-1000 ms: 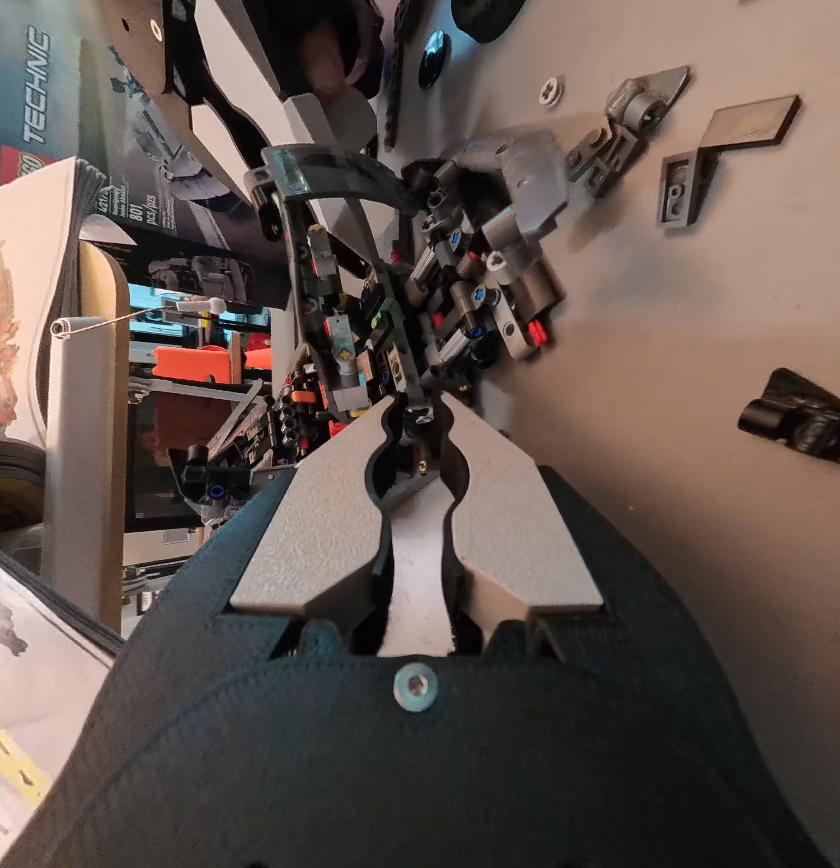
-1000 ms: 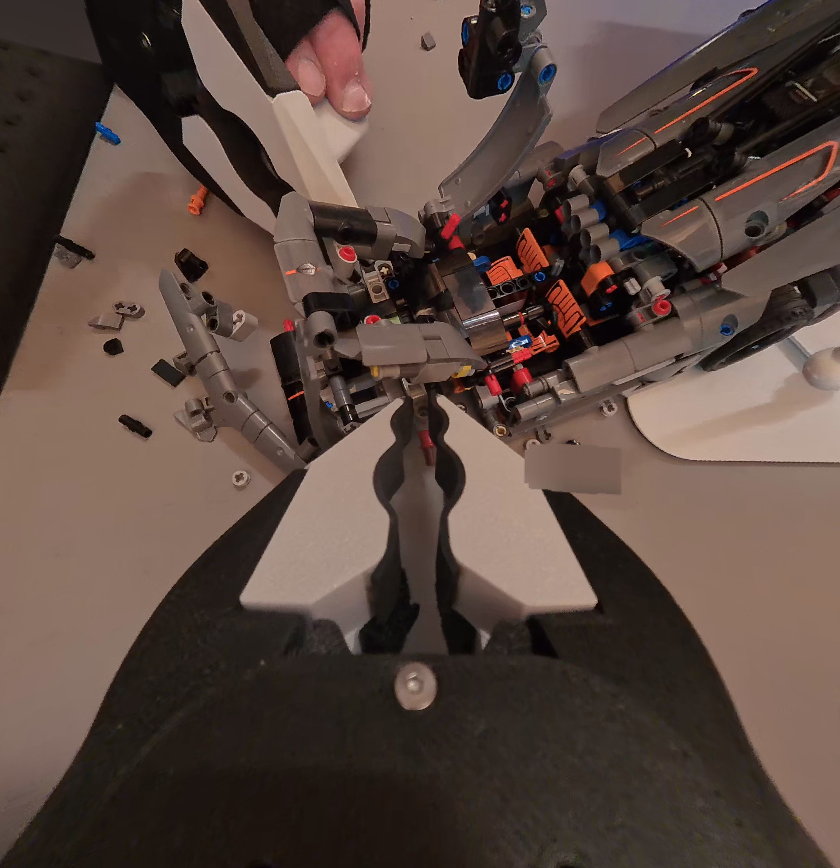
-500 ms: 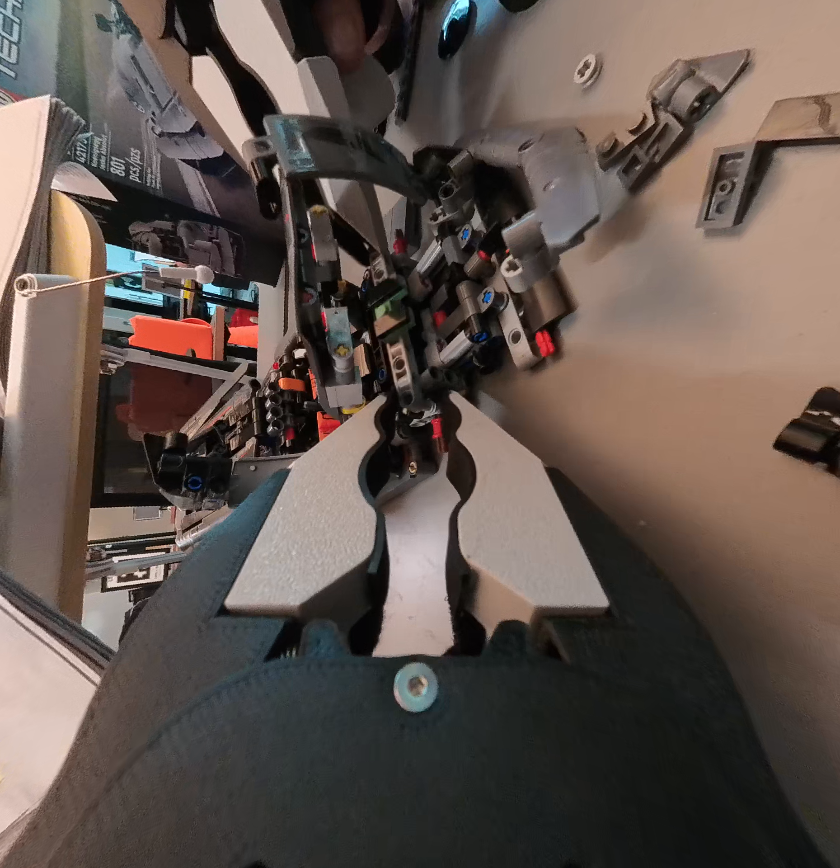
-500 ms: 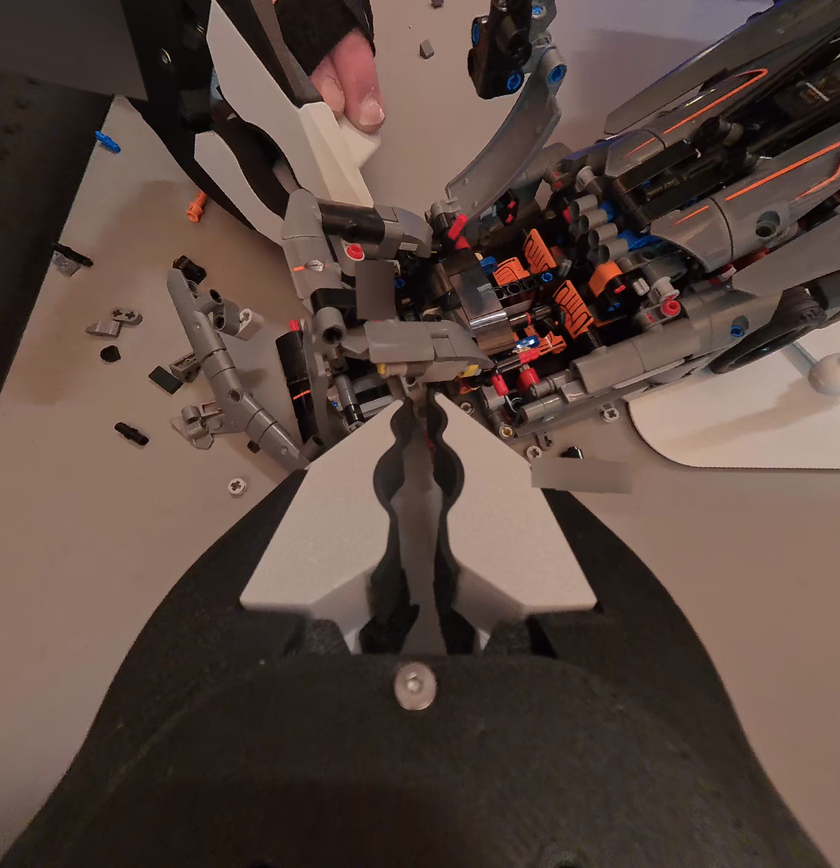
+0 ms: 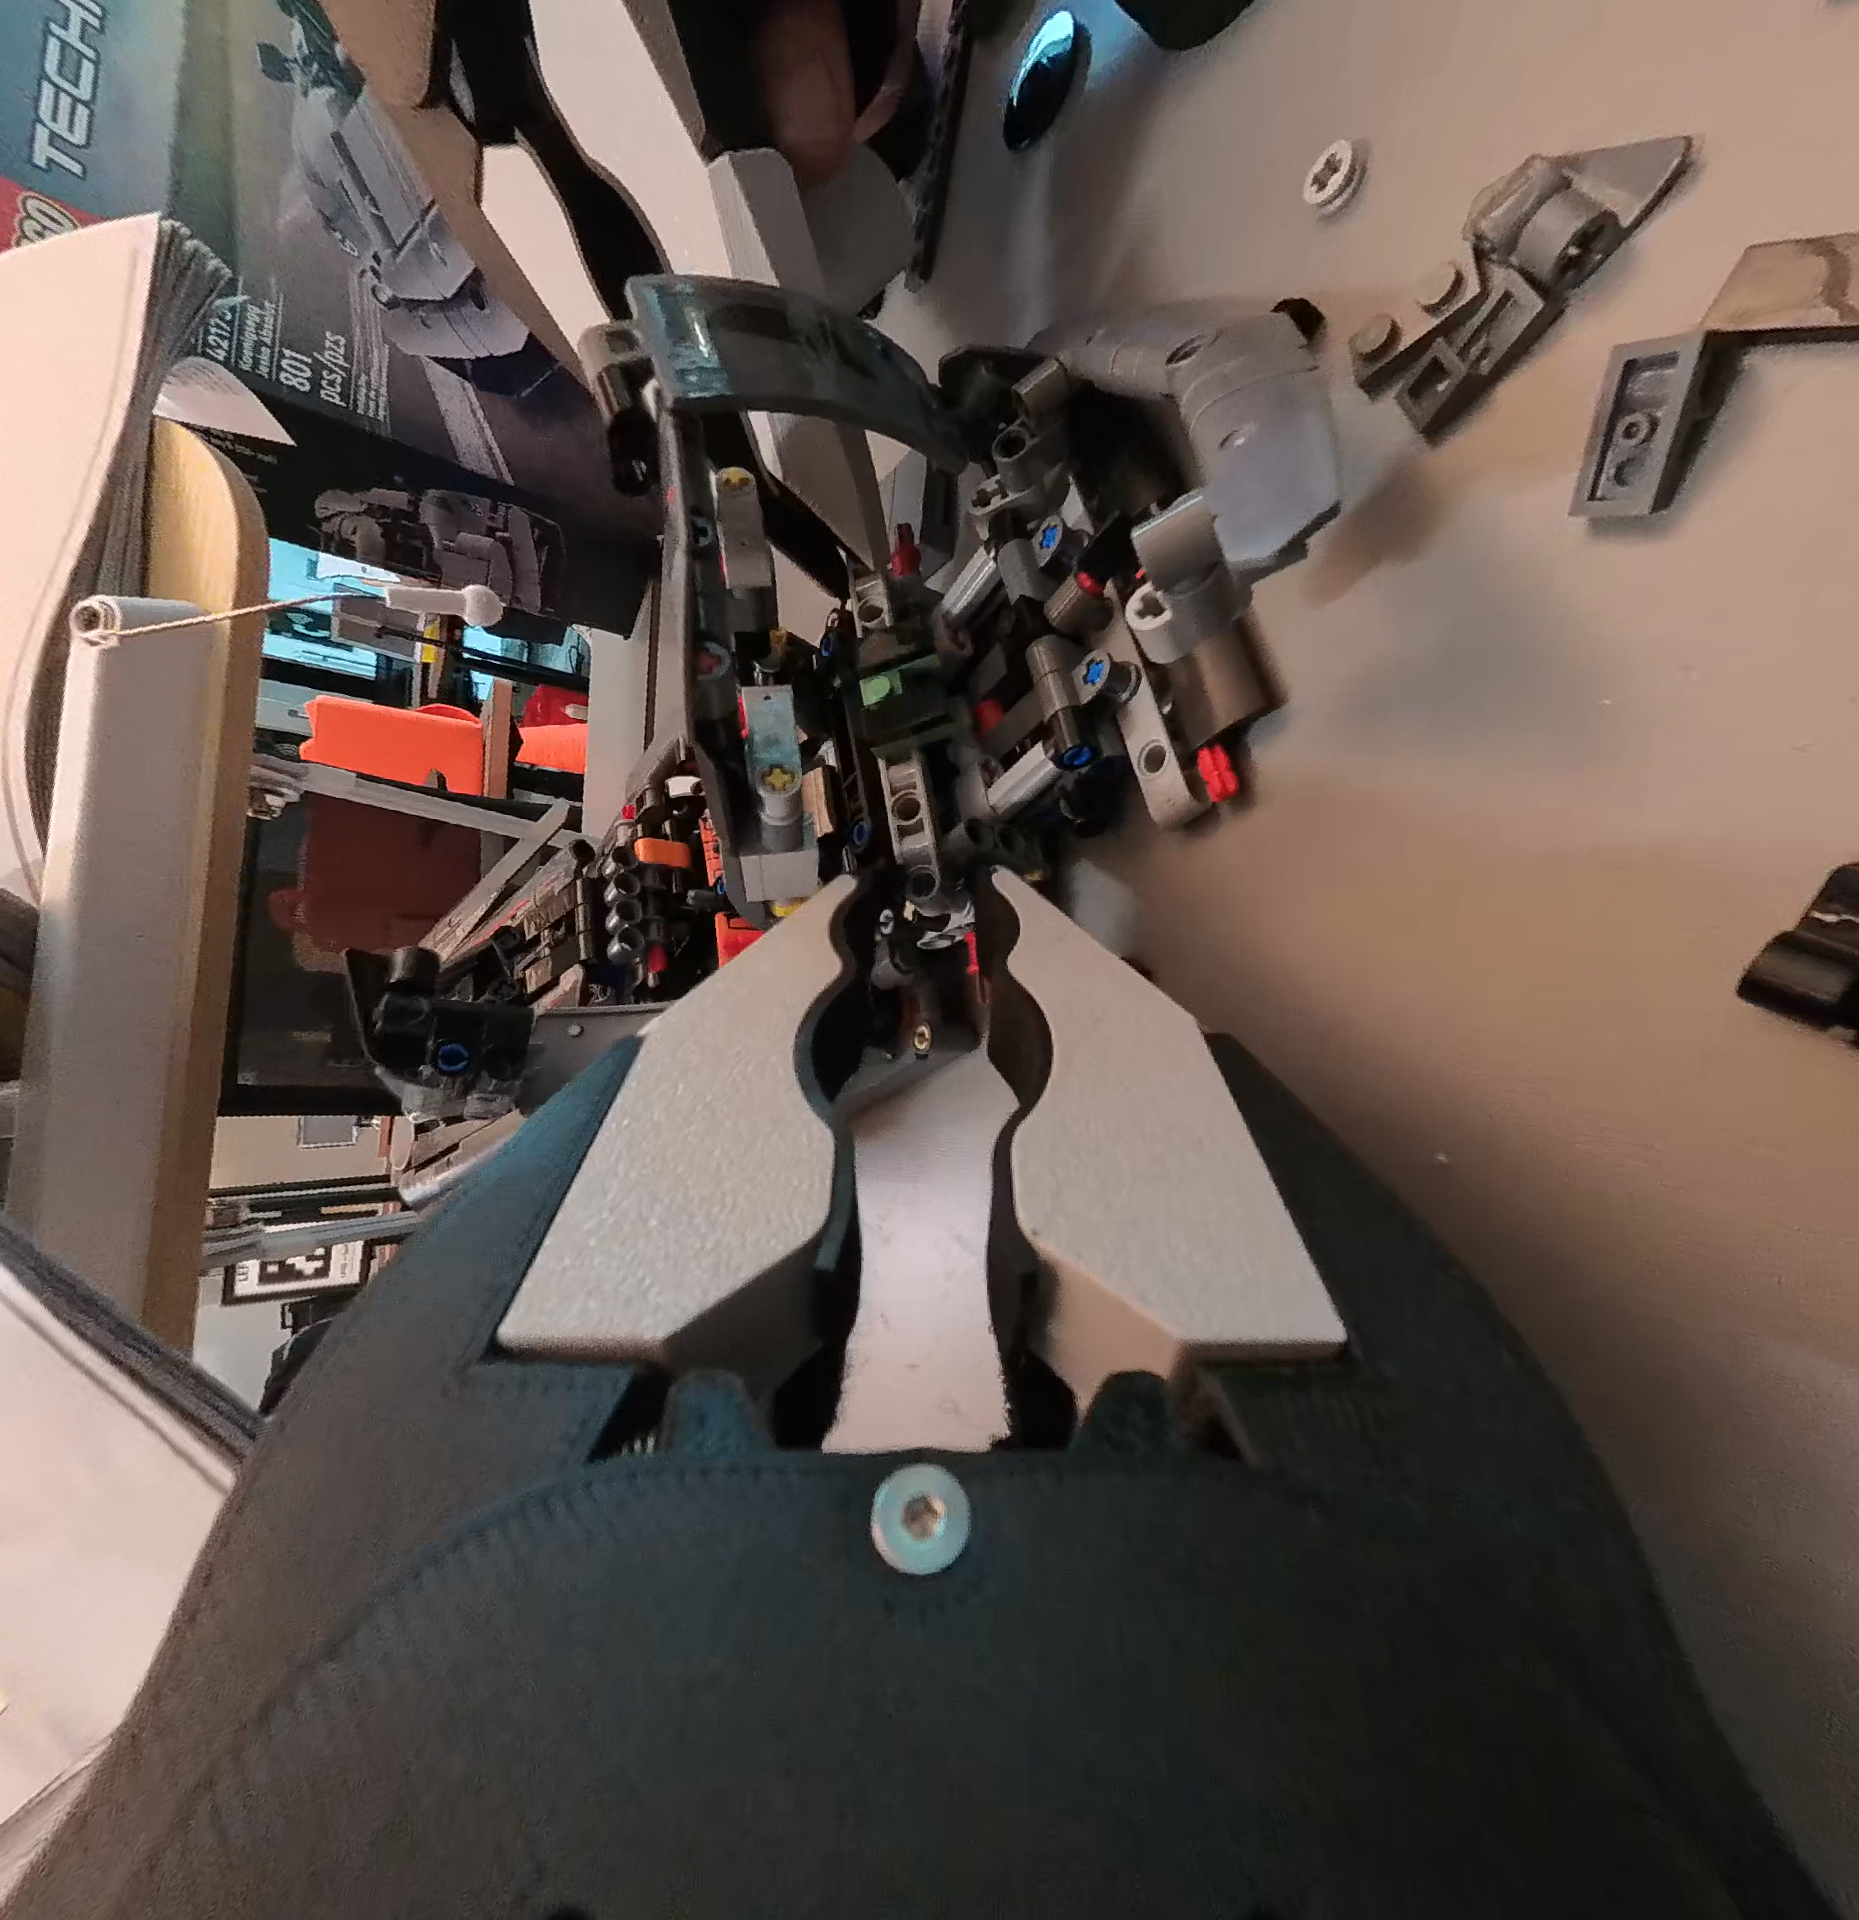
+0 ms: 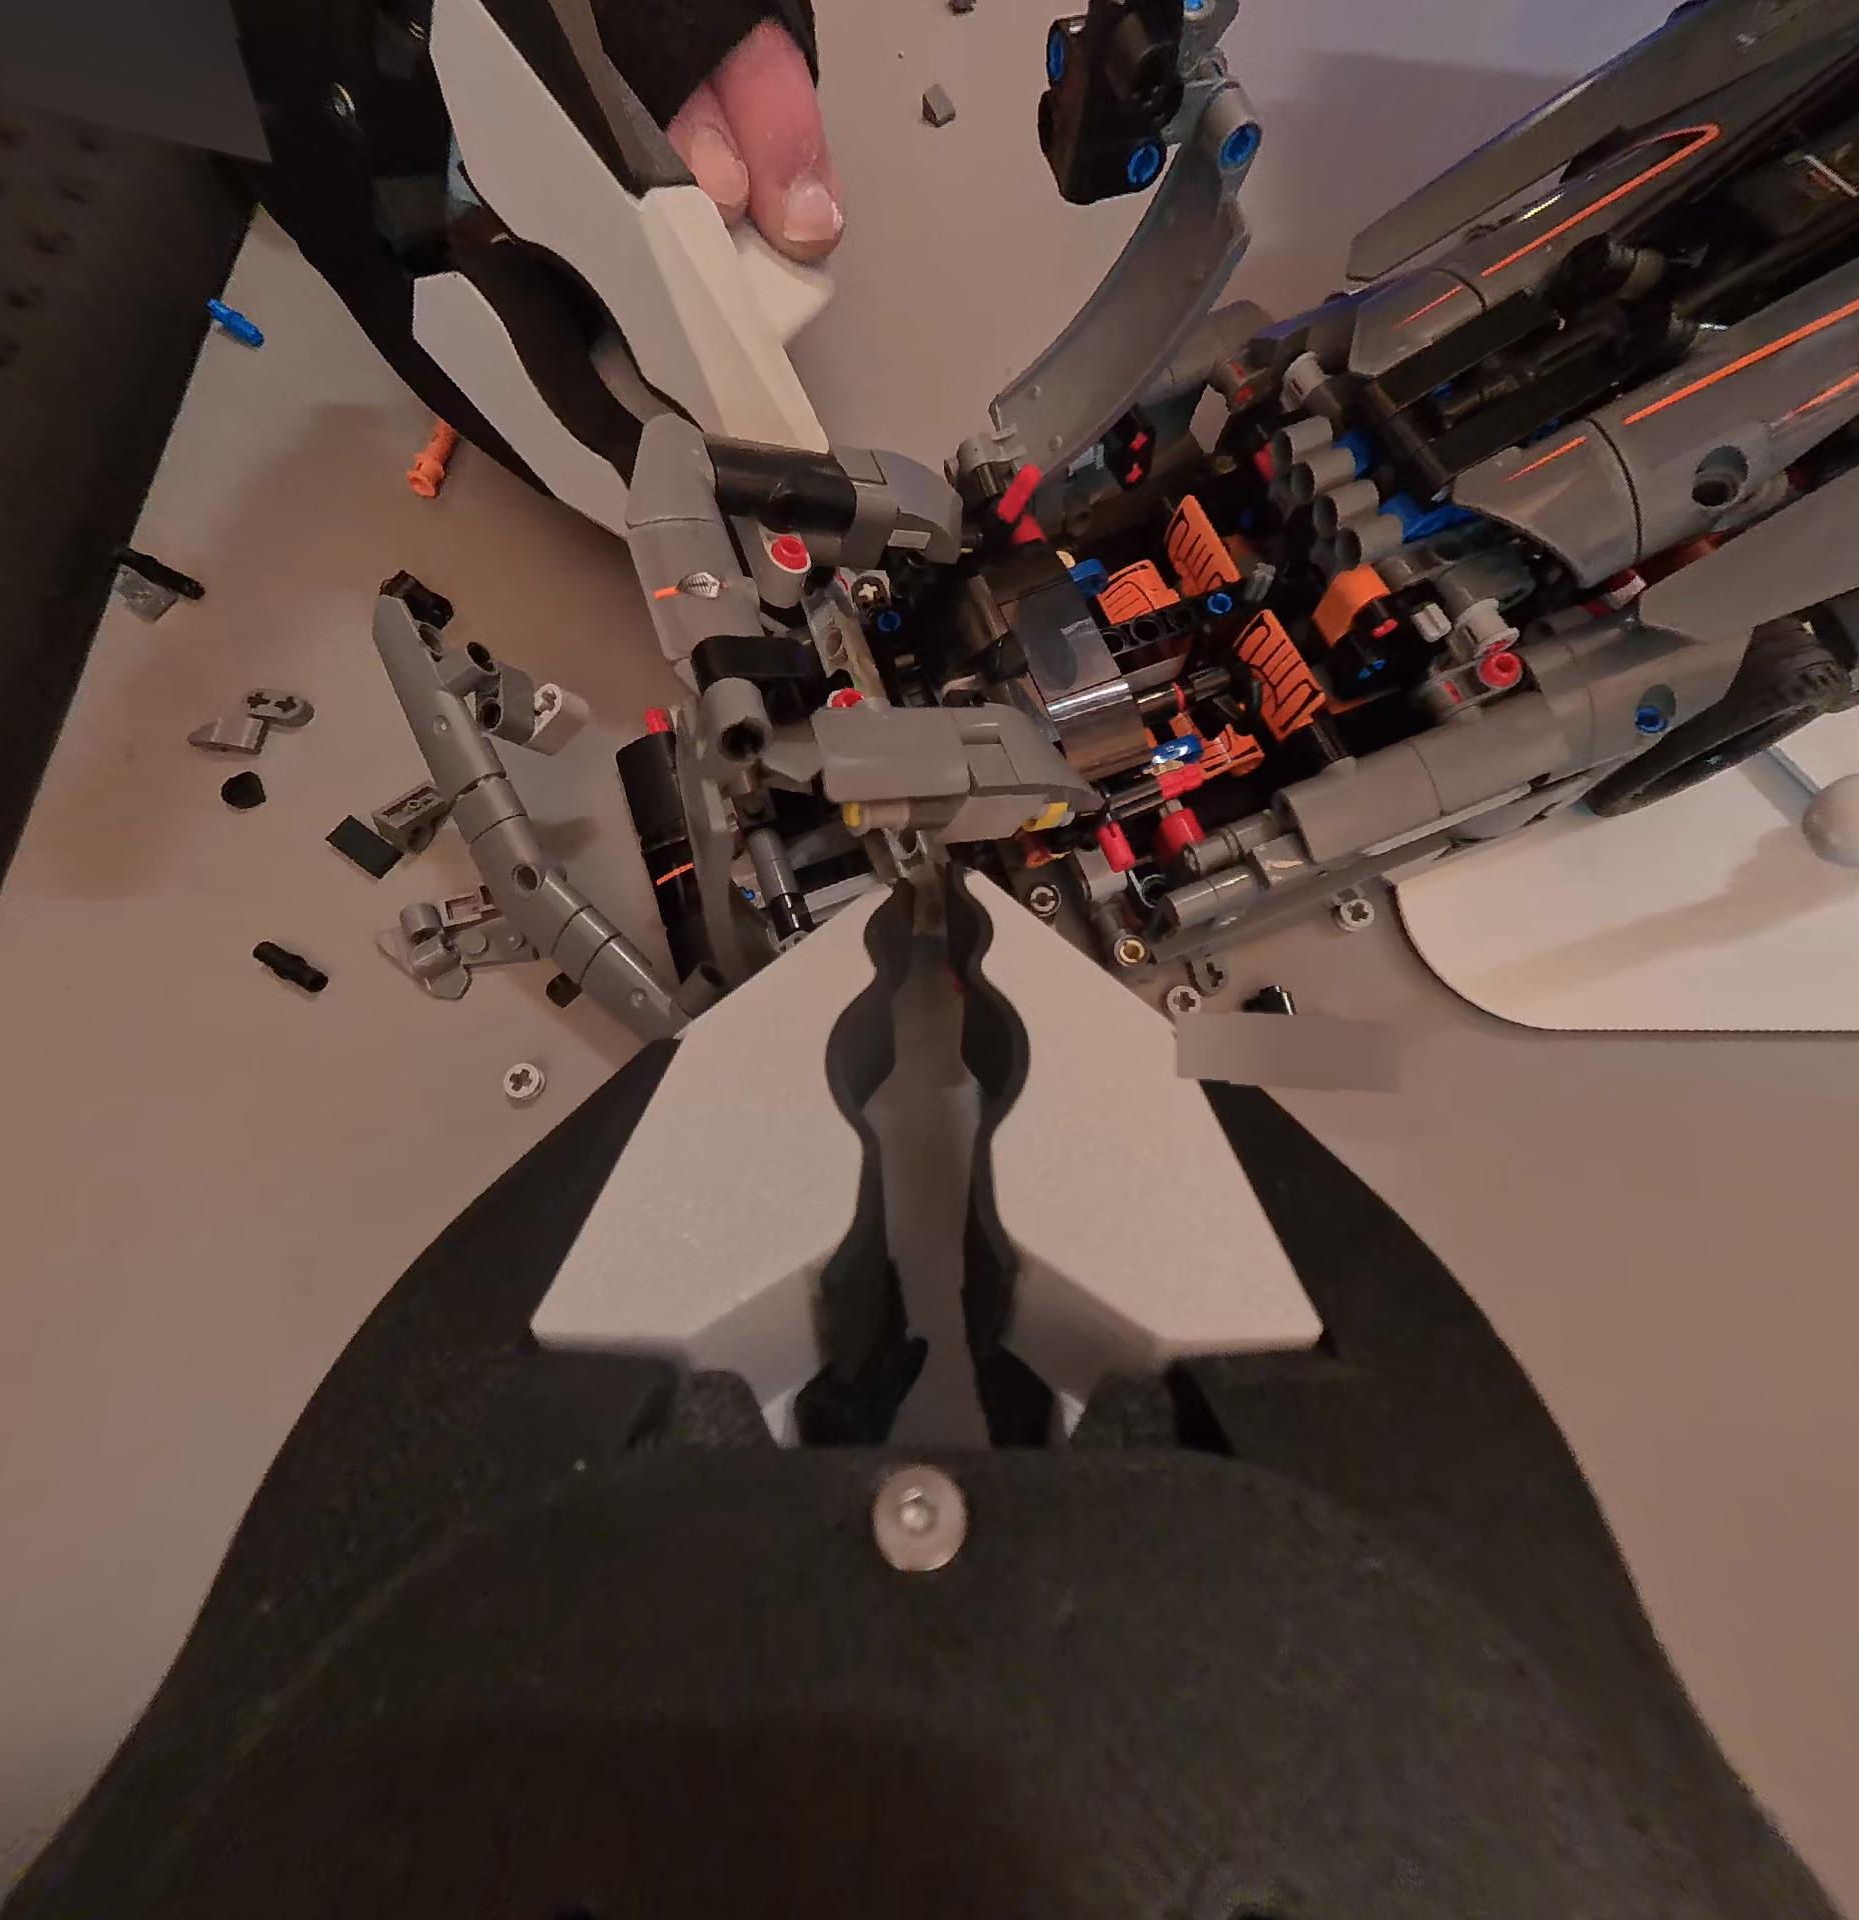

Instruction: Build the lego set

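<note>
Both claws nipped near-shut on the lego model (image 6: pixel 1112 665), left claw (image 5: pixel 920 914) and right claw (image 6: pixel 930 914) (thin internal bits), so opposing pulls could pop loosely seated front pieces off onto the bench (image 6: pixel 281 1247).

Grey-and-black lego model (image 6: pixel 1164 665) with orange stripes, blue and red pins

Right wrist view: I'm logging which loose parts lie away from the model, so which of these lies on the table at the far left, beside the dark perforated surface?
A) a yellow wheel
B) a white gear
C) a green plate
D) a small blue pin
D: a small blue pin lies alone on the table at the far left, well apart from the lego model.
</note>
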A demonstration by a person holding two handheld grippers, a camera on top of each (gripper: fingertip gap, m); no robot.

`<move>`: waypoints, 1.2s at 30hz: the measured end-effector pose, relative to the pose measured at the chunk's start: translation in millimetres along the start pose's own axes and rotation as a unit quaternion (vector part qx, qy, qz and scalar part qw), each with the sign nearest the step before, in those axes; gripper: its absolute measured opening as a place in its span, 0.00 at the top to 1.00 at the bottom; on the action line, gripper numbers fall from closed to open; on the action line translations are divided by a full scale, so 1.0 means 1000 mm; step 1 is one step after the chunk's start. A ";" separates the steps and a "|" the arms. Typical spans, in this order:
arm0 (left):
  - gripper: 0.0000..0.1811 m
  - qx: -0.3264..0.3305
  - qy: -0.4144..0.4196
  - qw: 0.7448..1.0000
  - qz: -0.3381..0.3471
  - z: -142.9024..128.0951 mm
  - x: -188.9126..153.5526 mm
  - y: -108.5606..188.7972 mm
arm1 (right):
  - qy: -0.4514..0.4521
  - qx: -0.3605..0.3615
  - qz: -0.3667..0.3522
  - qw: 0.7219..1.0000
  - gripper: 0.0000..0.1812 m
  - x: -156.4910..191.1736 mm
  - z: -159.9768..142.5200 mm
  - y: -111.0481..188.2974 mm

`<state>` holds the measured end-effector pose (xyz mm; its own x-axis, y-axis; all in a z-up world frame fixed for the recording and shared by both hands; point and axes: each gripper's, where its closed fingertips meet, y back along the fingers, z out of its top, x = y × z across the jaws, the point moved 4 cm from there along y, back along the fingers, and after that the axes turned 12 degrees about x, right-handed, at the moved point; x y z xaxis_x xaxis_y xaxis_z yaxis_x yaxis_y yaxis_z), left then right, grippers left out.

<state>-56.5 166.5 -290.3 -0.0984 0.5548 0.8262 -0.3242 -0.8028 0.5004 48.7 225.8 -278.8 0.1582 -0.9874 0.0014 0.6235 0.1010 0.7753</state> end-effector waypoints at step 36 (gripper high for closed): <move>0.98 -0.033 0.162 0.981 -0.106 -0.005 0.008 -0.002 | -0.024 -0.005 0.005 1.000 0.99 -0.005 0.001 -0.001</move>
<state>-61.0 173.0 -286.0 -0.3122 0.7562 0.5750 -0.4282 -0.6523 0.6254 46.5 230.9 -278.5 0.1267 -0.9911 0.0398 0.6291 0.1113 0.7694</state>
